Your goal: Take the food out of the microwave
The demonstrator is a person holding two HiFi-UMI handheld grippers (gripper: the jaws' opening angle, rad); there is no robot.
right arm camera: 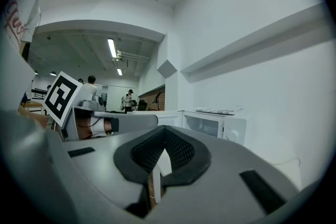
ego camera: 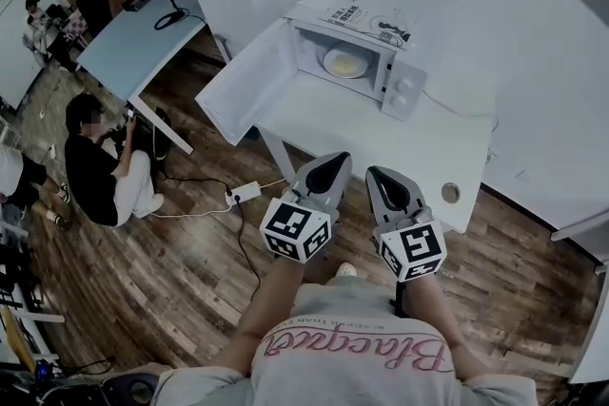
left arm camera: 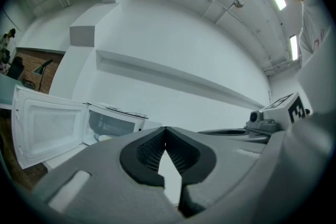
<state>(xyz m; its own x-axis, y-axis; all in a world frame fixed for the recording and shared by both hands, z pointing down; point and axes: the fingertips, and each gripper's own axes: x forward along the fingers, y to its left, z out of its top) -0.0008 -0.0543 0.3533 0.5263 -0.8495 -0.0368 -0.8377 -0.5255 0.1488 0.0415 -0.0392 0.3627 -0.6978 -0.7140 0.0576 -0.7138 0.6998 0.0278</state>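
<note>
A white microwave [ego camera: 357, 62] stands at the far end of a white table [ego camera: 371, 133], its door [ego camera: 249, 83] swung open to the left. Inside lies a pale plate of food [ego camera: 344, 62]. Both grippers are held side by side short of the table's near edge, pointing level at the microwave. My left gripper [ego camera: 336, 159] is shut and empty, and my right gripper [ego camera: 377, 172] is also shut with nothing in it. In the left gripper view the jaws [left arm camera: 166, 129] meet, with the microwave [left arm camera: 115, 122] and food [left arm camera: 105, 138] beyond. The right gripper view shows closed jaws [right arm camera: 165, 129] and the microwave [right arm camera: 212, 123] ahead.
Papers [ego camera: 366, 19] lie on top of the microwave. A round hole [ego camera: 450, 193] sits near the table's right front corner. A power strip [ego camera: 243, 193] with cables lies on the wood floor. A person [ego camera: 100, 166] sits on the floor by a blue desk [ego camera: 138, 38].
</note>
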